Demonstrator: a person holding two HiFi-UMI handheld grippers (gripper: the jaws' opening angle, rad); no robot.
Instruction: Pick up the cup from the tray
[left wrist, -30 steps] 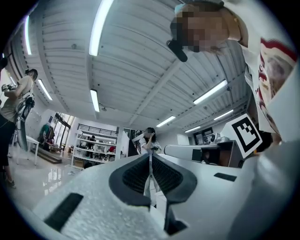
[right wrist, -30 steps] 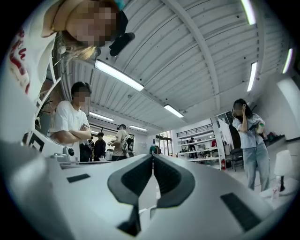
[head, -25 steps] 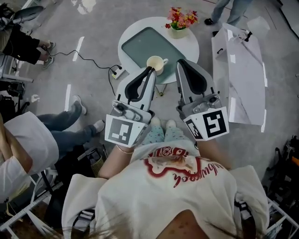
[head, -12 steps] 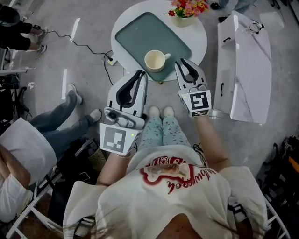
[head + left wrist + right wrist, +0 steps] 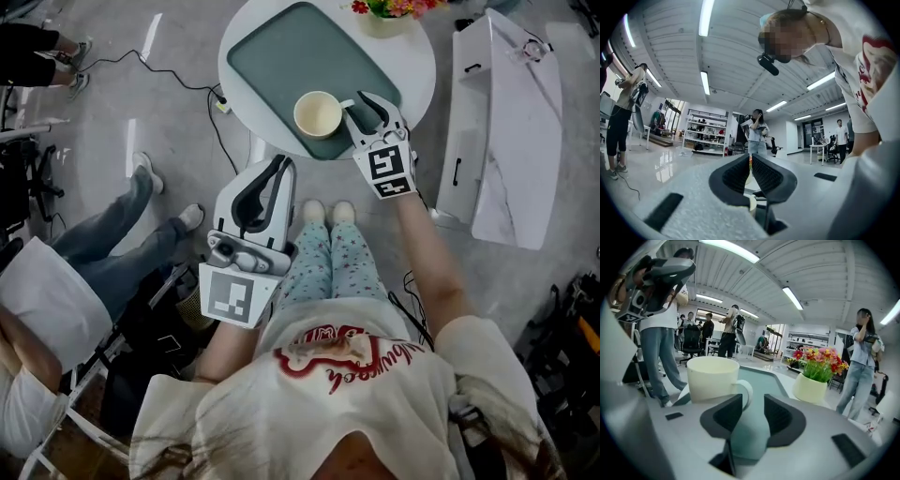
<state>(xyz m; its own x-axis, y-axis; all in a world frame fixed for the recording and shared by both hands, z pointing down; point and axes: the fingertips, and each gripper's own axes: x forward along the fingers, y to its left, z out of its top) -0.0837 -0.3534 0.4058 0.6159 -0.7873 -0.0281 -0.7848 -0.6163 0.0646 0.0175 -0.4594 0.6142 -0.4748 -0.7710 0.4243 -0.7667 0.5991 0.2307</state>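
Your right tool has gone forward since a second ago: then it hung at the near edge of the tabletop, and now it is over the near right corner of the tray, just beside the cup. Your left tool has come back toward you and hangs over the floor, well apart from the tabletop. The cup stands on the same part of the tray as before.

The cup is upright in the near right part of the green tray, and its handle points to the right, toward your right tool. In the right gripper view the jaws of the right tool are opening, with a clear gap between the pads. Through this gap you see the tray surface. The handle stands just in front of the left pad, and I cannot tell if it touches the tip. The body of the cup is a little left of the gap. No pad presses on the cup.

In the left gripper view the jaws of the left tool are pressed together, only a thin slit stays between them, and they pinch nothing.

At the far right of the tabletop stands a pale pot with flowers, outside the tray.
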